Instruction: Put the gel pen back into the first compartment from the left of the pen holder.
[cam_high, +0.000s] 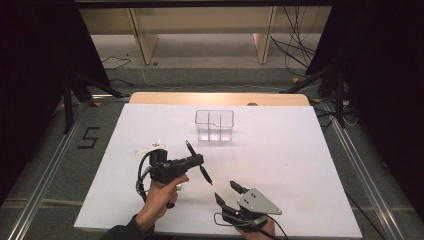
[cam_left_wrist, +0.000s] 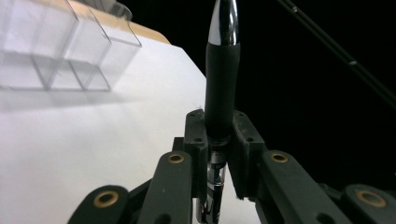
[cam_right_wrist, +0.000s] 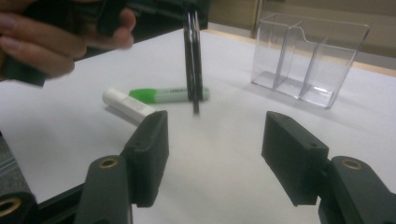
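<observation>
My left gripper (cam_high: 196, 161) is shut on a black pen (cam_high: 205, 174) and holds it above the white table, tilted with its tip toward the front. In the left gripper view the pen (cam_left_wrist: 222, 79) stands up between the pads, its shiny end on top. My right gripper (cam_high: 226, 190) sits near the table's front edge with its jaws open and nothing between them. In the right gripper view the pen (cam_right_wrist: 193, 60) hangs just beyond the open right gripper (cam_right_wrist: 215, 135). A clear plastic organizer (cam_high: 214, 125) with several compartments stands empty at the middle back.
A green highlighter (cam_right_wrist: 163, 94) with a white end lies on the table behind the pen. The white sheet (cam_high: 280, 160) covers the table, and its wooden far edge (cam_high: 220, 98) shows behind the organizer. Black stands and cables flank both sides.
</observation>
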